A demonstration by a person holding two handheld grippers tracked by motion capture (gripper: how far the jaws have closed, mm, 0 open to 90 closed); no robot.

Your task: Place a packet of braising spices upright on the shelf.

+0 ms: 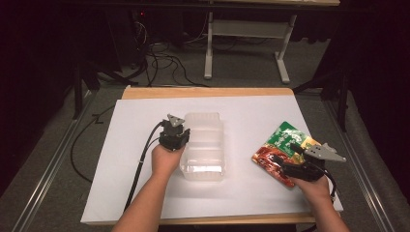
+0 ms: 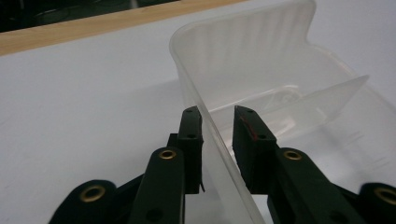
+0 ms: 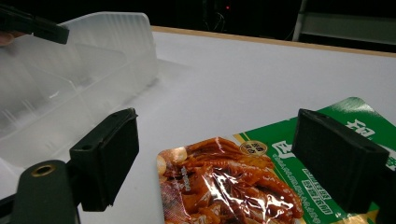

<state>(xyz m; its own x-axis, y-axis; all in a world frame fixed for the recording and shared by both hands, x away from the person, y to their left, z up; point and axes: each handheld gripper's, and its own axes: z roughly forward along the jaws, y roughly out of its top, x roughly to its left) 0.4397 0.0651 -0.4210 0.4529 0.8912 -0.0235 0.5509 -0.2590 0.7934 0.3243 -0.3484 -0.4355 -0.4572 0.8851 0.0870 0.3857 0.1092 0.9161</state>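
Note:
A clear plastic container (image 1: 205,145) with an inner divider lies in the middle of the white sheet. My left gripper (image 1: 180,126) is at its left wall. In the left gripper view, that wall (image 2: 205,93) runs up between the jaws of the left gripper (image 2: 217,112); the left pad is against it and a gap shows at the right pad. A red and green food packet (image 1: 278,147) lies flat at the right. My right gripper (image 1: 292,159) hovers over its near end, wide open. The packet (image 3: 224,186) lies below the right gripper (image 3: 222,158), and the container (image 3: 70,74) stands farther off.
The white sheet (image 1: 145,183) covers a wooden table whose far edge (image 1: 203,93) shows. Black cables (image 1: 140,164) trail from the left gripper over the sheet's front left. Beyond the table are floor cables and a grey table frame (image 1: 209,43).

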